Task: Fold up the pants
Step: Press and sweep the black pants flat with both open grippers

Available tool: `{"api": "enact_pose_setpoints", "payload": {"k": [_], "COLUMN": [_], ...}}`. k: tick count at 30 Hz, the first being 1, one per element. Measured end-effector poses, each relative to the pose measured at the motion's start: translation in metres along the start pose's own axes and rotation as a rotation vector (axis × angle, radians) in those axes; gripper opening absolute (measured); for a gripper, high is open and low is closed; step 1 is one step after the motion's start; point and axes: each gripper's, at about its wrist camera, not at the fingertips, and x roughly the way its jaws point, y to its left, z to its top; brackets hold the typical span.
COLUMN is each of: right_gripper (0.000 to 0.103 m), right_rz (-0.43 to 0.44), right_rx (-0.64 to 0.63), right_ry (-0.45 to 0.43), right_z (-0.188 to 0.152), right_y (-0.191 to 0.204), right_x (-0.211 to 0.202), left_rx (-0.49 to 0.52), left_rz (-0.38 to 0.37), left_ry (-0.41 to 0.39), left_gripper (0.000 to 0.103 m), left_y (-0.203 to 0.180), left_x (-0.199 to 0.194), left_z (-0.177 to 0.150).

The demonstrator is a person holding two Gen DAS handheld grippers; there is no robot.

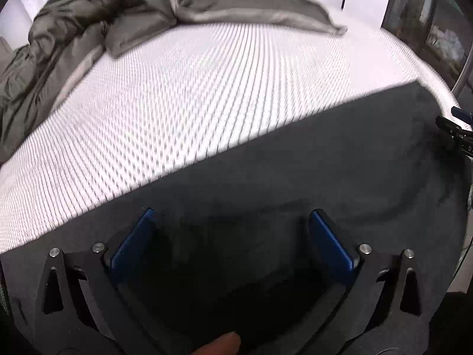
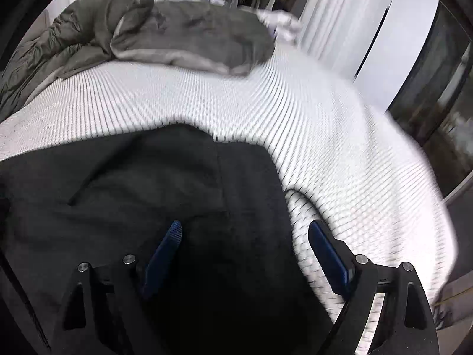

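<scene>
The left gripper (image 1: 232, 219) was held with its 2 blue-padded fingers (image 1: 133, 236) spread wide, tilted down over the dark pants (image 1: 295, 162). Nothing was clamped between the pads; only flat dark cloth was seen beneath and between them. A fingertip (image 1: 224, 344) of the person was glimpsed at the lower edge of the left wrist view.

The right gripper (image 2: 245, 230) was likewise held wide, its jaws apart and no fold of cloth pinched between them. Its left pad (image 2: 165, 248) was seen over the pants (image 2: 133, 183), while its right pad (image 2: 328, 251) was seen over the pale bedding just beside the garment's edge. In the left wrist view, part of the right gripper (image 1: 455, 133) was caught at the far right edge, near the end of the garment.

The pants were spread flat along the near side of a mattress (image 1: 192, 94) covered in white, finely ribbed fabric. In the right wrist view a curved outer edge of the garment was seen against the white surface, with a seam and a long crease across the cloth.

Farther back, a crumpled grey-green duvet (image 1: 74, 29) was heaped along the far side of the mattress, and a grey pillow (image 2: 192, 38) was laid beside it. White curtains (image 2: 334, 14) and a dark window frame (image 2: 428, 74) were seen beyond the bed. Both views were blurred.
</scene>
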Motion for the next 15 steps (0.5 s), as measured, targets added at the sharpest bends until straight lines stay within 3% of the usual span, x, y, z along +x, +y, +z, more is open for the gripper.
{"api": "enact_pose_setpoints", "payload": {"k": [2,5,9,12,14,15], "right_gripper": [0.089,0.089,0.089,0.089,0.088,0.088], "right_rz": [0.036,0.188,0.360,0.297,0.301,0.218], "right_rx": [0.021,-0.003,-0.117,-0.249,-0.247,-0.224], "right_ry": [-0.048,-0.077,-0.008,0.080,0.095,0.095], "right_z": [0.012,0.030,0.044,0.043,0.040,0.043], "right_y": [0.008,0.045,0.121,0.158,0.147,0.130], "right_x": [-0.014,-0.021,0.022,0.050,0.051,0.055], "left_rx": [-0.030,-0.031,0.001,-0.005,-0.010,-0.012], "left_rz": [-0.037,-0.054,0.001,-0.001,-0.020,-0.021], "left_ry": [-0.026,-0.005,0.061,0.059,0.053,0.052], "left_gripper": [0.102,0.102,0.103,0.103,0.103,0.103], "left_y": [0.002,-0.006,-0.012,-0.011,-0.007,-0.006], "left_x": [-0.002,0.015,0.045,0.051,0.051,0.049], "left_z": [0.012,0.027,0.035,0.035,0.033,0.030]}}
